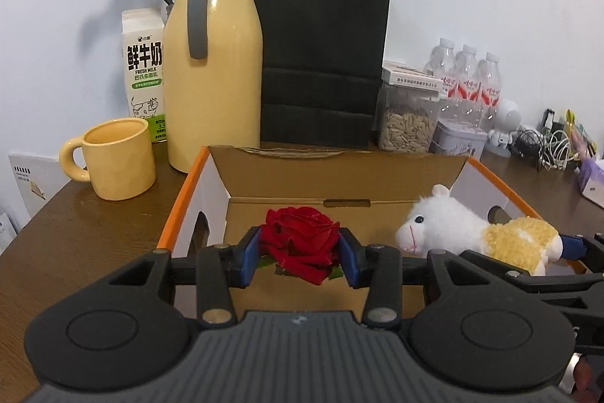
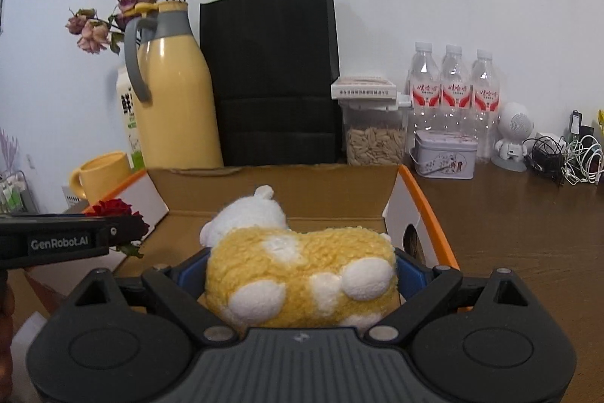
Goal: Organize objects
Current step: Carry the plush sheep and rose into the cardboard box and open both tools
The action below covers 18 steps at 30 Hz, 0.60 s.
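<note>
My left gripper point(image 1: 300, 252) is shut on a red rose point(image 1: 300, 239), its blue pads pressing both sides of the bloom, above the open cardboard box point(image 1: 339, 173). To its right my right gripper point(image 2: 300, 271) is shut on a yellow and white plush sheep point(image 2: 298, 263), held over the same box point(image 2: 302, 184). In the left wrist view the sheep point(image 1: 464, 229) faces left, with the right gripper point(image 1: 573, 246) behind it at the frame's right edge. In the right wrist view the rose point(image 2: 120, 212) and the left gripper point(image 2: 124, 229) show at the left.
Behind the box stand a yellow thermos jug point(image 1: 211, 71), a black paper bag point(image 1: 321, 52), a milk carton point(image 1: 143, 71), a seed jar point(image 1: 407, 112), water bottles point(image 2: 453, 89) and a tin point(image 2: 443, 154). A yellow mug point(image 1: 117, 157) sits left. Cables point(image 2: 573, 157) lie at the right.
</note>
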Tool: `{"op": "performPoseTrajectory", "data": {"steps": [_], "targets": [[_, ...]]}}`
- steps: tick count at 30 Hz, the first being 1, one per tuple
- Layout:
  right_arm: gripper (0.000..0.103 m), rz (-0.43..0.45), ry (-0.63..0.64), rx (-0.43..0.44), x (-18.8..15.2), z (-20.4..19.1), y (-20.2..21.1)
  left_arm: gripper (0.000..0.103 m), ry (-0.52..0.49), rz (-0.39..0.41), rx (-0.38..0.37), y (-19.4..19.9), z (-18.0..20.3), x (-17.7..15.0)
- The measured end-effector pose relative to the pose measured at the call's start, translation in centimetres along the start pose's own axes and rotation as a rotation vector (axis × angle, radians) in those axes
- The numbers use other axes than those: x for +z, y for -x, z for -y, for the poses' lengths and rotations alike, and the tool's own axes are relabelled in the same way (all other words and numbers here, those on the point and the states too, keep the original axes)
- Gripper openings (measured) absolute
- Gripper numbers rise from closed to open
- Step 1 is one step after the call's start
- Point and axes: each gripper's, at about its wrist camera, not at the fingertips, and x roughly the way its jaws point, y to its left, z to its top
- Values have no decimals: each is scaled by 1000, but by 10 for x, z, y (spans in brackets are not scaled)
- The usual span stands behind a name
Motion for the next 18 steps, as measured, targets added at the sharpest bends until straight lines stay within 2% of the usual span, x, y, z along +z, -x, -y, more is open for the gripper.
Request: {"op": "performPoseTrajectory", "data": {"steps": [1,4,6,7,9,18], "targets": [[97,-9,-2,-8,-2,0,-1,48,-5,1,6,1,1,-1],[99,-29,-10,-31,-6,1,-2,63,-19,16,16,4,3,-3],[103,-20,-15,-27,-6,2,1,97,-17,42,12,9,3,-4],[103,-12,-17,-24,-6,2,3,103,-17,64,18,12,3,-4],[103,1,-17,-13,-4,2,6,103,-12,96,20,16,3,-4],[103,43,-8,-10,0,2,18,103,2,114,0,22,1,-1]]}}
